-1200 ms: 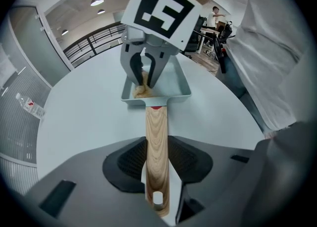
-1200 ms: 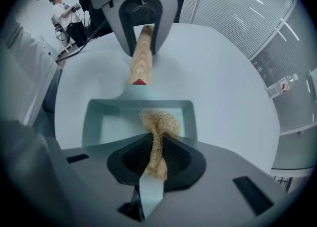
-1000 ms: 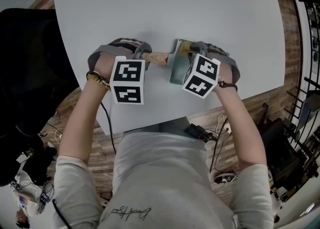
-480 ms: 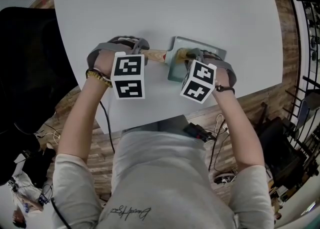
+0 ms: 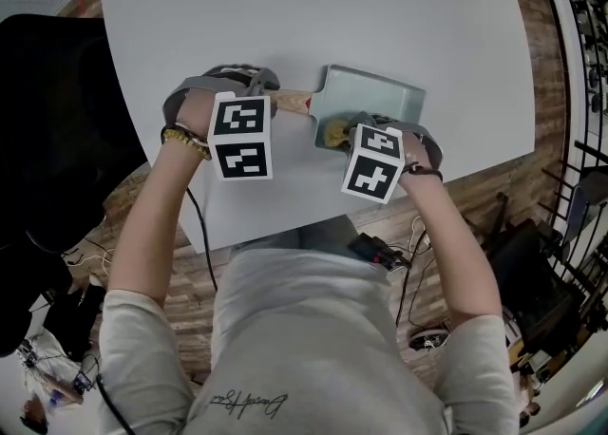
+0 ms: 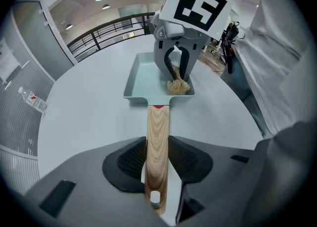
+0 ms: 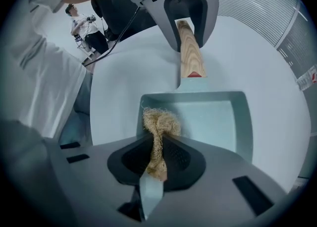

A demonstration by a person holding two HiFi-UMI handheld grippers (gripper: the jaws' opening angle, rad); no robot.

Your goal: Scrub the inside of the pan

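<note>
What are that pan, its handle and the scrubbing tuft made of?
The pan looks like coated or enamelled metal: smooth, matte, pale grey-green, though plastic isn't excluded. The handle is light wood with clear grain. The scrubber is tangled tan strands, likely plant fibre.

Table [image 5: 285,15] surface open beyond pan [image 5: 380,99]; pan walls and wooden handle [image 5: 294,101] block low sideways passage.

Pale green rectangular pan [image 5: 380,101] lies flat, its wooden handle [image 5: 293,103] clamped in the left gripper [image 6: 157,161]; a tan fibre scrubber [image 7: 159,122], pinched in the right gripper [image 7: 157,160], touches its handle-side corner.
</note>
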